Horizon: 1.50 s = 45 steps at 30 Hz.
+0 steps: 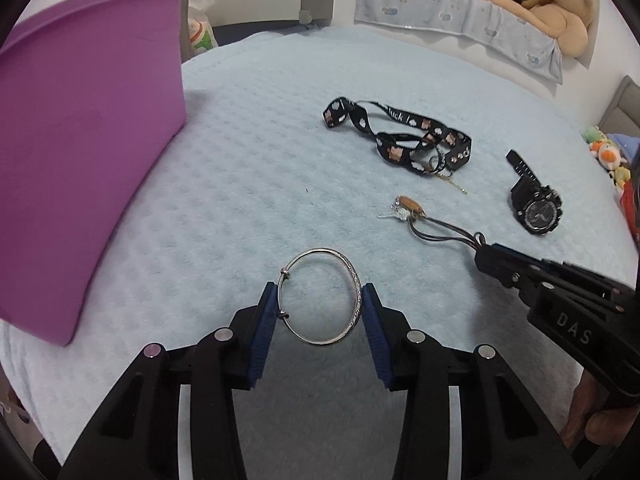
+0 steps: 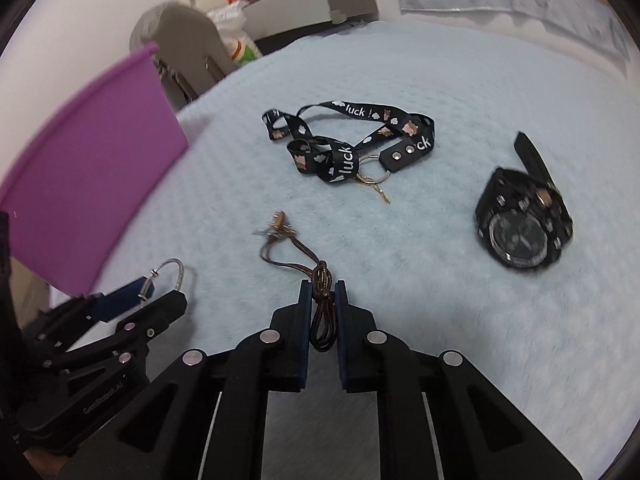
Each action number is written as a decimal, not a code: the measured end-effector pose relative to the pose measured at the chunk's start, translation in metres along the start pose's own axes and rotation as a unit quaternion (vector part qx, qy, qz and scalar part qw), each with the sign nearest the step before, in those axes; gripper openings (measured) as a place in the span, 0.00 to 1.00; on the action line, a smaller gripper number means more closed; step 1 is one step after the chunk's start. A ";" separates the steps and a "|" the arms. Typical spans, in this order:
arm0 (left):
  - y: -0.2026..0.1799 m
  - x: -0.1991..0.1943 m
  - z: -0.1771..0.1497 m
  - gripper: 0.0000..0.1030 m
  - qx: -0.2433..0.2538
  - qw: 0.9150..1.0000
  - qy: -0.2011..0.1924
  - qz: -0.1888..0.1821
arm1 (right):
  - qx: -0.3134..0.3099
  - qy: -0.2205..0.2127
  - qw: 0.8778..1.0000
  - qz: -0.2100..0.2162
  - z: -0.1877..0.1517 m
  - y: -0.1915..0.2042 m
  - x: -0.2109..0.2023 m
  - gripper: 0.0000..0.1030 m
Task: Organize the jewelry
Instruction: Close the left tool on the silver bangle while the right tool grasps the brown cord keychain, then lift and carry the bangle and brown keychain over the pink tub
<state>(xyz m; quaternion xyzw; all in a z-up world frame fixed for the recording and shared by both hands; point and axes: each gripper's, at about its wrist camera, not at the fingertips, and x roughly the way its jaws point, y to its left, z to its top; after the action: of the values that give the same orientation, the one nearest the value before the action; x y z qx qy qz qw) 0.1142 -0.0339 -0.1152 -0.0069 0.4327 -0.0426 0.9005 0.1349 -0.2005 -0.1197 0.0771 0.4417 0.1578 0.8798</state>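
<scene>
Silver bangle [image 1: 320, 296] pinched by left gripper [image 1: 322, 316]; right gripper [image 2: 323, 304] pinches brown cord necklace [image 2: 320, 280]. Teddy bear [image 1: 560, 8] far right, left view only.

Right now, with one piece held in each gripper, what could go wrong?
The left gripper pinches the silver bangle only at two rim points, so it may twist or slip out. The right gripper holds the pendant cord by its loop; the dangling pendant could swing and snag the blanket.
</scene>
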 end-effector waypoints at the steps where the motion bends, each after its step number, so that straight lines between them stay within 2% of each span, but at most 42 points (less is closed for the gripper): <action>1: 0.001 -0.003 0.000 0.40 -0.002 1.000 -0.002 -0.002 | 0.007 -0.002 1.000 0.003 -0.002 -0.001 -0.004 0.11; 12: 0.022 -0.063 -0.004 0.40 -0.021 0.999 -0.023 -0.023 | 0.058 -0.024 0.998 0.007 -0.019 0.022 -0.067 0.11; 22: 0.063 -0.142 0.015 0.40 -0.049 0.995 -0.081 -0.012 | 0.052 -0.074 0.996 0.026 -0.006 0.073 -0.136 0.11; 31: 0.114 -0.202 0.048 0.40 -0.066 0.992 -0.111 -0.013 | 0.008 -0.118 0.991 0.059 0.039 0.146 -0.173 0.11; 38: 0.166 -0.234 0.085 0.40 -0.081 0.985 -0.148 0.025 | -0.037 -0.137 0.984 0.107 0.094 0.216 -0.172 0.11; 45: 0.220 -0.241 0.114 0.40 -0.108 0.981 -0.153 0.055 | -0.092 -0.137 0.975 0.151 0.141 0.287 -0.157 0.11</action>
<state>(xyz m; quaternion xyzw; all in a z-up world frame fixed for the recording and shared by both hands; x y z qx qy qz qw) 0.0687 0.2021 0.1329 -0.0867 0.2911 0.0561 0.9511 0.1000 0.0145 0.1622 0.0826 0.2844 0.3163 0.9013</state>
